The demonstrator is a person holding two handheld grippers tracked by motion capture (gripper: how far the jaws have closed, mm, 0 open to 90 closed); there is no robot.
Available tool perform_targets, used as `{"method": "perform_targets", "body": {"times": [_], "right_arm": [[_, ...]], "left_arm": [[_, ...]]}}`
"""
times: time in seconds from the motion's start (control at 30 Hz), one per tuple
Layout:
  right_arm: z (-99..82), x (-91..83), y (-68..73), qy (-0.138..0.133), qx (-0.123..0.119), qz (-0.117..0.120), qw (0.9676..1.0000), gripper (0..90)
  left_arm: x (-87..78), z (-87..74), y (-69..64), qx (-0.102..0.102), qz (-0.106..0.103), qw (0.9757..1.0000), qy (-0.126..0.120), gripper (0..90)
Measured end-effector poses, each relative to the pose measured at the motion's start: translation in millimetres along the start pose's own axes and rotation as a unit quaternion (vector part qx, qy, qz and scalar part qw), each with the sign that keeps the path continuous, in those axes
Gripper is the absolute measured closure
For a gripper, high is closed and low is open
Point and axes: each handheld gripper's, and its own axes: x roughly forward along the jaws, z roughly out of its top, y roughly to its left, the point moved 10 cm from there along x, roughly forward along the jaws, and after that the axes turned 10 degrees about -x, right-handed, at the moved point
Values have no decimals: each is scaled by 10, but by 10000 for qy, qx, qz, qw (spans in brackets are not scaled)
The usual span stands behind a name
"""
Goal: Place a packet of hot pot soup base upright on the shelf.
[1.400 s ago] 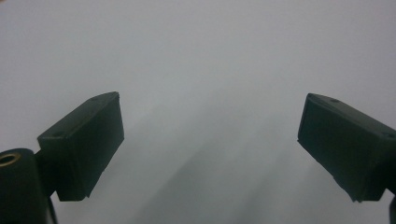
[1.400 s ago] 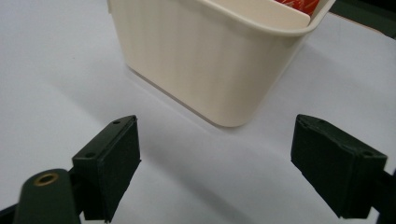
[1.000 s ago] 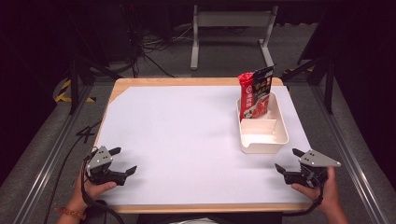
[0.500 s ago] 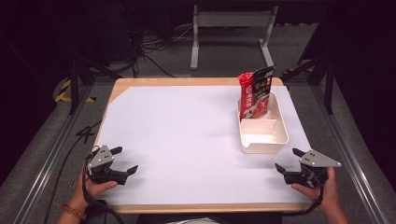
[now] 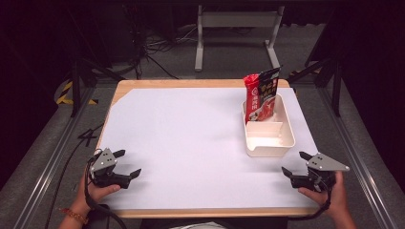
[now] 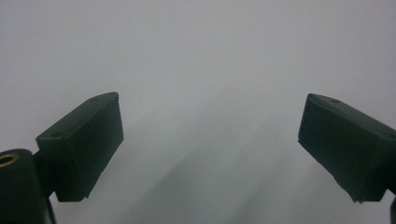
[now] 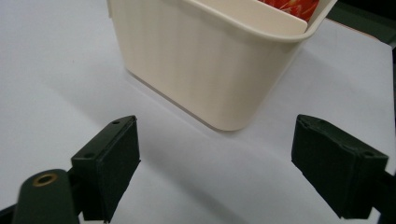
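Left gripper [image 5: 128, 163]: held low over the near left corner of the table [image 5: 191, 143] by the person's left hand [image 5: 98, 191]; its jaws are spread wide apart with nothing between them. In the left gripper view [image 6: 210, 149] the plain white table surface is seen between the two black jaws.

Right gripper [image 5: 295, 163]: held by the person's right hand [image 5: 334, 195] at the near right corner of the table, jaws parted wide and empty. In the right gripper view [image 7: 215, 158] the jaws are pointed at the near end of the bin [image 7: 205, 70], which is seen close ahead but not touched.

Bin [image 5: 270, 143]: a cream plastic container with inner dividers, set on the right side of the table, nearer the right gripper and well apart from the left one.

Snack packets [image 5: 261, 98]: one red and one dark packet are stood upright in the far compartment of the bin; the near compartments are seen without contents.

Table covering: a white sheet is laid over the wooden top, whose edge is left showing around it.
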Motion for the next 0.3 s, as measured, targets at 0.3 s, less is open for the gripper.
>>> {"method": "perform_targets", "body": {"times": [0.3], "right_arm": [[-17, -7, -19, -1, 40, -23, 10000, 154]], "left_arm": [[25, 13, -3, -4, -26, 10000, 7, 75]]}}
